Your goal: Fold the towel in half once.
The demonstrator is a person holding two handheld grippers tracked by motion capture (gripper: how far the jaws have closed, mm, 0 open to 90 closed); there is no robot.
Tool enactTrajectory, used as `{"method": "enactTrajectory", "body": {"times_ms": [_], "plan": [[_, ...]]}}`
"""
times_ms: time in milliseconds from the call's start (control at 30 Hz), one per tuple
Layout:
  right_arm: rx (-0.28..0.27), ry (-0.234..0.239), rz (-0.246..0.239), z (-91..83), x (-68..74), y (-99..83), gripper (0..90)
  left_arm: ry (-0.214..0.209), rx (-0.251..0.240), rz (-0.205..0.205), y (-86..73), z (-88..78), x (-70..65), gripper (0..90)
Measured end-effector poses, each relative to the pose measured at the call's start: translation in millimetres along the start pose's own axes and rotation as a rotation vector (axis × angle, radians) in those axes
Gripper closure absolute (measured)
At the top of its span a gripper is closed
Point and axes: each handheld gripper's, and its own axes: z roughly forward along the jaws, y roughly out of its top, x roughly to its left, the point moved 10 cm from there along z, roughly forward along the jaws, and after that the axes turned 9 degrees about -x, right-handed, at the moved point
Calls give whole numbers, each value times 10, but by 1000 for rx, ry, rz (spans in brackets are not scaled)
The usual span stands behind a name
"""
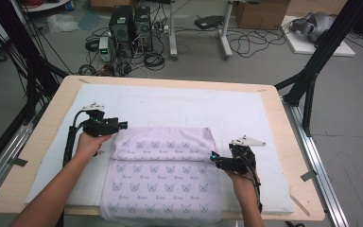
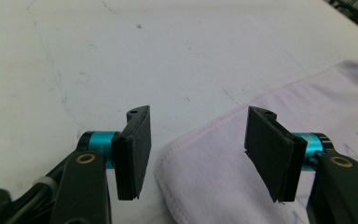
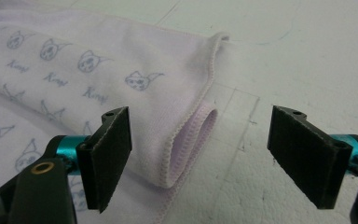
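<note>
The pale lilac terry towel printed with small cat faces (image 1: 163, 177) lies flat on the white foam mat (image 1: 179, 106) that covers the wooden bench (image 1: 52, 109), its near edge hanging just over the bench's front. Its far portion has been turned back over itself into a band across the top, so one fold looks done. Judging by how much of the towel is one spread layer, further folds remain before it is compact.

The left claw (image 2: 198, 140) stands spread with nothing pinched; the folded band's rounded left corner lies between and just below its pads, not touched by them. The right claw (image 3: 200, 156) is likewise spread wide and empty, with the band's right-hand fold, a doubled hem, lying on the mat between its pads, nearer the left one.
</note>
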Motion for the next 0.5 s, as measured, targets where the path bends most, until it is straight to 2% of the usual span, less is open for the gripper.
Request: {"method": "enactTrajectory", "body": {"times_ms": [100,200,300,367,400,467,500], "plan": [[-1,5,1,-3,-9,-2,208,31,29,29,-27,92,11,397],[-1,11,1,-1,-1,0,208,60,54,27,-96,154,42,391],[2,17,-4,4,18,0,209,76,100,62,-180,195,45,409],[4,20,-3,9,21,-3,209,79,120,96,-217,208,36,447],[3,19,-2,11,18,-2,209,97,123,131,-220,209,32,461],[7,19,-3,15,10,-10,209,115,131,181,-225,200,38,545],[9,18,-3,15,6,-13,209,113,137,191,-228,187,36,624]]}}
